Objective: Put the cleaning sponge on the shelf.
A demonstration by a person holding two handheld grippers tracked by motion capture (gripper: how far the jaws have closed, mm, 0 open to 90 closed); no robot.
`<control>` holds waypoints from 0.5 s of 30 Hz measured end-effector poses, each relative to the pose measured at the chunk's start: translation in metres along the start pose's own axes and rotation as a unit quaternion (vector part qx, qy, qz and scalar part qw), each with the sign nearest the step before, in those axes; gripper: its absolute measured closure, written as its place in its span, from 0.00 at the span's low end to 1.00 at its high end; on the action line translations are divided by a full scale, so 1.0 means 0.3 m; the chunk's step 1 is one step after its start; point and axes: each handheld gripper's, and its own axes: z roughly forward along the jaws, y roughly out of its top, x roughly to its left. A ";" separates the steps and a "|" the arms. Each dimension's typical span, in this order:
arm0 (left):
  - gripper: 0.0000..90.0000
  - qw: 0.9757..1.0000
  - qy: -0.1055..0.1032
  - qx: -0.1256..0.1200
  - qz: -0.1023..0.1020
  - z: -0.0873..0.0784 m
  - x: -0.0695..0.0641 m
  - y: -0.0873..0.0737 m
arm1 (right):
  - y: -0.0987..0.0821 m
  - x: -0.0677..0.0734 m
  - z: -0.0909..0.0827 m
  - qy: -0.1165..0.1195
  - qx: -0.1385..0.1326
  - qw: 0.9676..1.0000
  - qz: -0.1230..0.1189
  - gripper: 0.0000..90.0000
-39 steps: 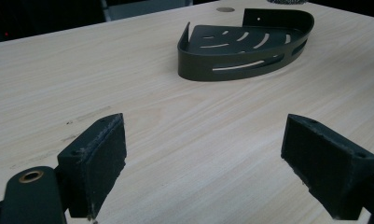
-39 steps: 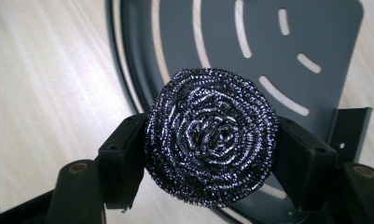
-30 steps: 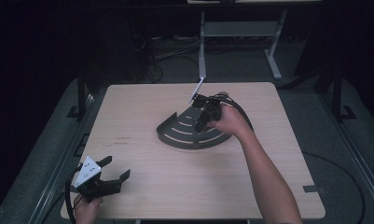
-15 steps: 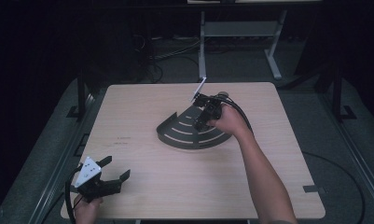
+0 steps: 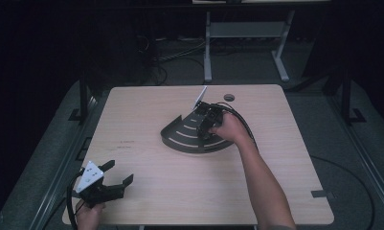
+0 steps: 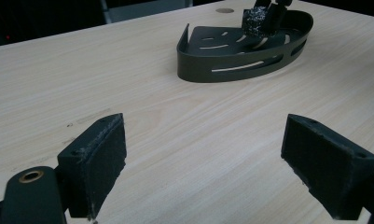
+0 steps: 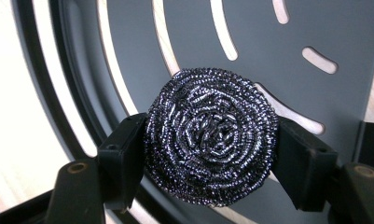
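Right gripper: we are clamping a round, coiled steel-wool scourer between both pads, directly above the slotted floor of a dark quarter-round rack mid-table. Right forearm is reaching forward, wrist tipped down. Left gripper: we are holding it open, unloaded, at the near left corner.

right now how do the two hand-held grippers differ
The left hand-held gripper has its jaws wide apart with nothing between them; the right hand-held gripper is clamped on a steel scourer. The left sits near the front left corner of the table, away from the tray; the right points down into the tray. Both have black padded jaws.
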 end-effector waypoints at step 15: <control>0.15 1.000 0.002 0.001 0.001 -0.002 0.001 0.000 | -0.007 -0.002 0.034 -0.008 -0.009 1.000 0.013 0.34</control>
